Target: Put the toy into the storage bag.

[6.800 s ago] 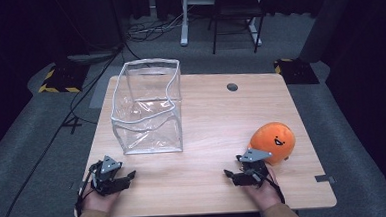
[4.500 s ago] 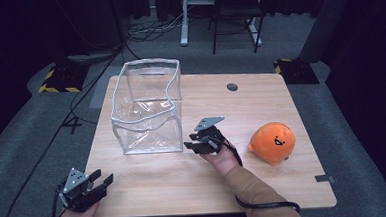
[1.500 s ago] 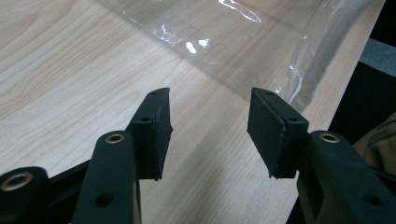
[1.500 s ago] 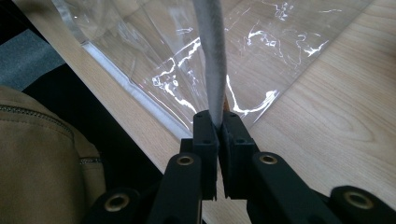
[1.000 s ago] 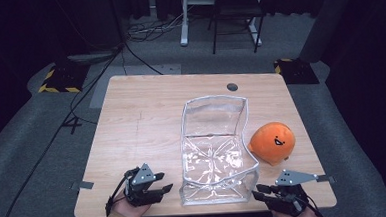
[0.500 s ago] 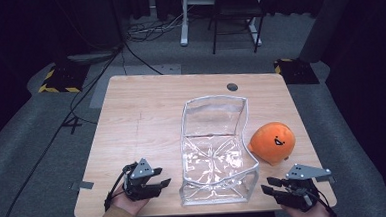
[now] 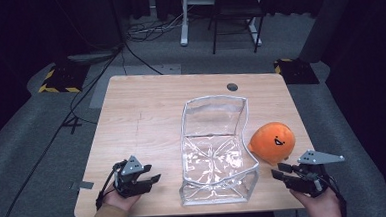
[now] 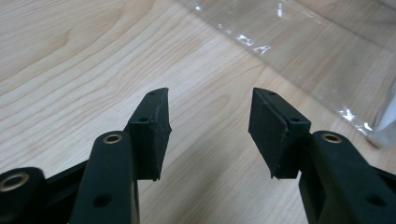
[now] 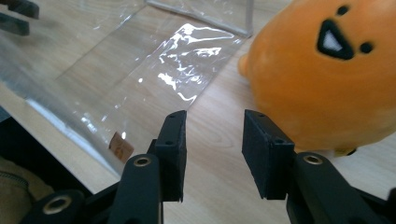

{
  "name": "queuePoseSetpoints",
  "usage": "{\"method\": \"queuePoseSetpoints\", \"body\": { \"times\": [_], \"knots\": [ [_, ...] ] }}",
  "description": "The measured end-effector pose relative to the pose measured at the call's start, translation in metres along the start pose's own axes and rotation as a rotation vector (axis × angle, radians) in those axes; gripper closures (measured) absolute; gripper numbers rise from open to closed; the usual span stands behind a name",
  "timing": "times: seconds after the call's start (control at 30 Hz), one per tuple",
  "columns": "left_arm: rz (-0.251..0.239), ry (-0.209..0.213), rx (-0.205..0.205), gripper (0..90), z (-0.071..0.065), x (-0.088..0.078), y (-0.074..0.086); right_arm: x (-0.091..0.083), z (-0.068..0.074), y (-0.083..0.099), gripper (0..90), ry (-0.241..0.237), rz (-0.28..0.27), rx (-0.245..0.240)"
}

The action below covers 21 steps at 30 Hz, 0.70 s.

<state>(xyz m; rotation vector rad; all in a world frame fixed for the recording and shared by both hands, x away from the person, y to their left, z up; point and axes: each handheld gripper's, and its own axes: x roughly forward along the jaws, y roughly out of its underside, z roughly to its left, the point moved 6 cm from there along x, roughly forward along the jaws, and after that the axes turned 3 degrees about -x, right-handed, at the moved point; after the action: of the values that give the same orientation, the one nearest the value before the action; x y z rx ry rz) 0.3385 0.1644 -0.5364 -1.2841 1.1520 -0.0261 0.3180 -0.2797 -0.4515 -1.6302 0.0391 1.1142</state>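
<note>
The landmark here is the clear plastic bag point(image 7: 217, 152), which lies open on the wooden table point(image 7: 146, 106), near the person's edge.

To the left of the bag, near the front edge of the table, the left gripper point(image 7: 149, 180) hovers low over the wood and points toward the bag. In the left gripper view its 2 jaws stand apart with only bare table between them, so it holds nothing. The bag's shiny side point(image 8: 299, 51) shows just ahead of this gripper point(image 8: 210, 126), not touching it.

To the right of the bag, just beside its right wall, sits the orange plush toy point(image 7: 273, 142) with a small black face. It rests on the table, outside the bag.

To the right of the bag and in front of the toy, the right gripper point(image 7: 279, 173) is over the table's front right corner. Its jaws have just been opening, and nothing is between them. In the right gripper view this gripper point(image 9: 212, 140) aims at the gap between the bag point(image 9: 140, 79) and the toy point(image 9: 327, 79), near both, touching neither.
</note>
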Motion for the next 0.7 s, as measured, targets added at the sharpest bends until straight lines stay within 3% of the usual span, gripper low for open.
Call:
{"method": "queuePoseSetpoints", "body": {
  "times": [0.2, 0.7],
  "knots": [
    [0.004, -0.027, -0.025, 48.3, 0.013, -0.007, 0.01, -0.004, -0.014, -0.013, 59.9, 0.026, -0.01, -0.002],
    [0.056, -0.075, -0.056, 47.9, 0.026, -0.014, 0.03, -0.008, -0.059, -0.037, 60.4, 0.077, 0.0, 0.04]
  ]
}}
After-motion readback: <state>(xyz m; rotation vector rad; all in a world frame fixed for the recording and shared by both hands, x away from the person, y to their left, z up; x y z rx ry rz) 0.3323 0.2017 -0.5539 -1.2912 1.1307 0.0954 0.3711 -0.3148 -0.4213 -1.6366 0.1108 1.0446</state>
